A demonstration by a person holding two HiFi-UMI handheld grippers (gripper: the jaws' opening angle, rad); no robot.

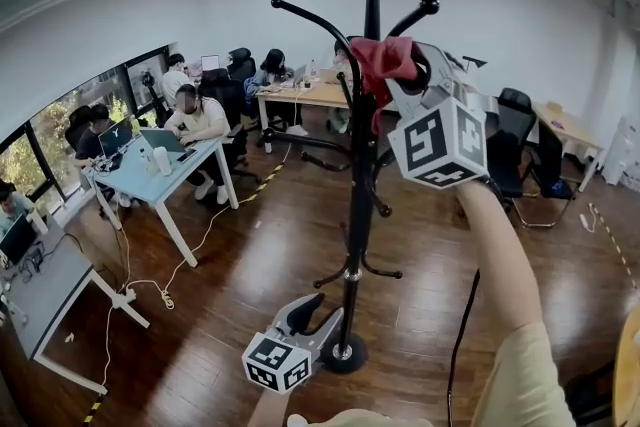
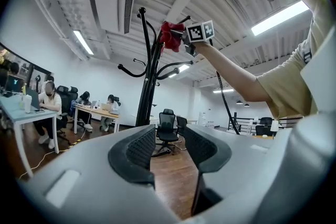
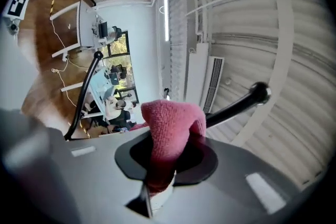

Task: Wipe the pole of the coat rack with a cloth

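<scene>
- Head view: the rack (image 1: 345,353) stands on the wood floor (image 1: 250,255), tall and thin on a small round base. I judge it tippy, so sideways push at the top should be light.
- The pole (image 1: 358,205) is black and glossy, probably stiff metal and slick. A cloth should slide on it easily, and the low part near the base looks the best place to steady it.
- The cloth (image 1: 385,60) is red, knitted, soft and light. It sits at the top of the pole among the hooks (image 1: 300,13), apparently against it.
- The right tongs (image 3: 168,157) pinch a bunched fold of the cloth, with the rest free to wrap.
- The left tongs (image 2: 170,149) are spread and empty, low beside the base.
</scene>
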